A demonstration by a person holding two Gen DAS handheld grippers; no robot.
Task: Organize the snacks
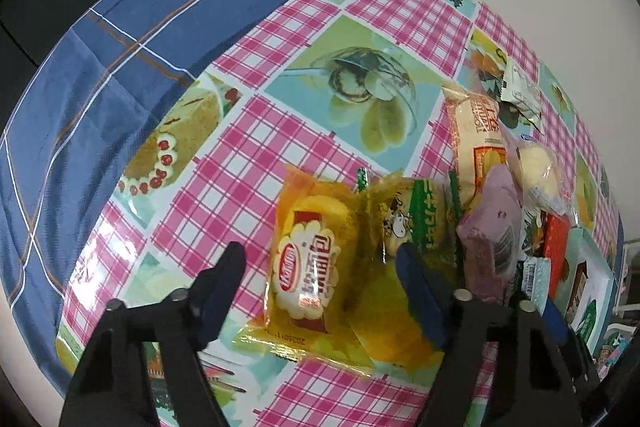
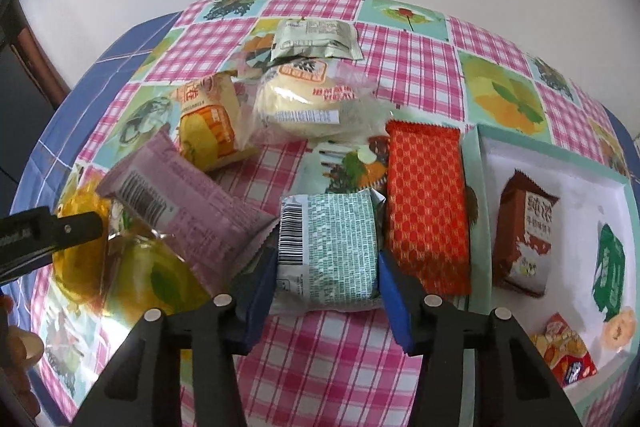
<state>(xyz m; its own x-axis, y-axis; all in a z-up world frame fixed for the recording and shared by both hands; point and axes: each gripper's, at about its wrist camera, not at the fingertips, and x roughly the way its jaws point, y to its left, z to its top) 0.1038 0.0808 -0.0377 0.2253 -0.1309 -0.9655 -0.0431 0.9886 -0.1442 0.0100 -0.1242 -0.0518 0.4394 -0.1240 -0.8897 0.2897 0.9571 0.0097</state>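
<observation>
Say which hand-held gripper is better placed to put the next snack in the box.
Right. The right hand-held gripper already brackets the teal packet, with the box just beyond the red packet. The left hand-held gripper straddles a yellow packet farther from it.

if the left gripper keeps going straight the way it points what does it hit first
Most likely the yellow bun packet lying between the left gripper's fingers, then the tablecloth under it; depth is hard to judge.
</observation>
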